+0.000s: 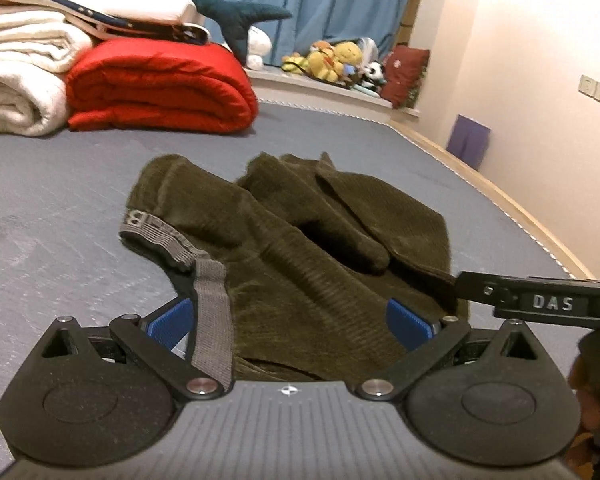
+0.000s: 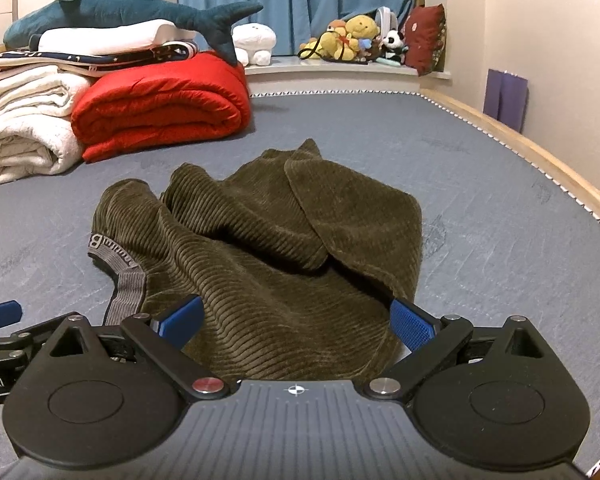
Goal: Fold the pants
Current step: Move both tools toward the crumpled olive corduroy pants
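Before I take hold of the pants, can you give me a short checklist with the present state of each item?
1. Left tongs open: ok.
2. Right tongs open: ok.
3. Olive pants lying flat: not ok, they are crumpled, legs bunched over each other.
4. Grey waistband visible for a grasp: ok, it lies at the left of the heap.
5. Free bed surface around the pants: ok; the red quilt sits well behind.
6. Fabric already pinched by either tongs: cannot tell, the near edge is hidden.

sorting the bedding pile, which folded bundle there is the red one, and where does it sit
The red quilt, the pile's right-hand bundle, beside the white blankets.
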Demonstrator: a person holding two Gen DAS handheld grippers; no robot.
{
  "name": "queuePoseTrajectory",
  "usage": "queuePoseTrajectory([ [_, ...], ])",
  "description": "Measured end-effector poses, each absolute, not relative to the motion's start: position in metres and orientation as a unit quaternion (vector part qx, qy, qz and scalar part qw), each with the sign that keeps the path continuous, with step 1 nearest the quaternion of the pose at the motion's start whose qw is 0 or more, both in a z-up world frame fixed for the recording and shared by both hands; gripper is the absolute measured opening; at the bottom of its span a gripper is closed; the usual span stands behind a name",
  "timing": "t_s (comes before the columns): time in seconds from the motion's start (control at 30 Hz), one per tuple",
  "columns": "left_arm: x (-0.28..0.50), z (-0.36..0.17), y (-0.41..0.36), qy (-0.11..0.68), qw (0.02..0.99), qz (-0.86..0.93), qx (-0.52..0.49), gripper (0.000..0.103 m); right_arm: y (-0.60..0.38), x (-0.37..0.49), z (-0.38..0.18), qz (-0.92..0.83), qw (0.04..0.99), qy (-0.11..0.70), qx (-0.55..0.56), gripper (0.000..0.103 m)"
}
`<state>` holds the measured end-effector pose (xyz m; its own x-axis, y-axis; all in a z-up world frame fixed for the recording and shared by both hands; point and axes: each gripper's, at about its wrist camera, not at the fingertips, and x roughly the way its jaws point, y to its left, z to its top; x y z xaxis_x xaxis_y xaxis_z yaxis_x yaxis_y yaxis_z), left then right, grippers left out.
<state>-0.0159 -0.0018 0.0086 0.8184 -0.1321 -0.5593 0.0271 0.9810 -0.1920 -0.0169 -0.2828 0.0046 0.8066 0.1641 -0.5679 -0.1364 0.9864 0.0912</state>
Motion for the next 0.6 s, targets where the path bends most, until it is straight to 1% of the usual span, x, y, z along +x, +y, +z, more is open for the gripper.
queuePoseTrajectory([
  [0.6,-0.0179,0.0061,-0.0039,0.3,0.945,-0.093,-0.094,0.103,-0.2808,-0.0167,0.0037,0.082,0.947,0.311,0.01,0.099],
])
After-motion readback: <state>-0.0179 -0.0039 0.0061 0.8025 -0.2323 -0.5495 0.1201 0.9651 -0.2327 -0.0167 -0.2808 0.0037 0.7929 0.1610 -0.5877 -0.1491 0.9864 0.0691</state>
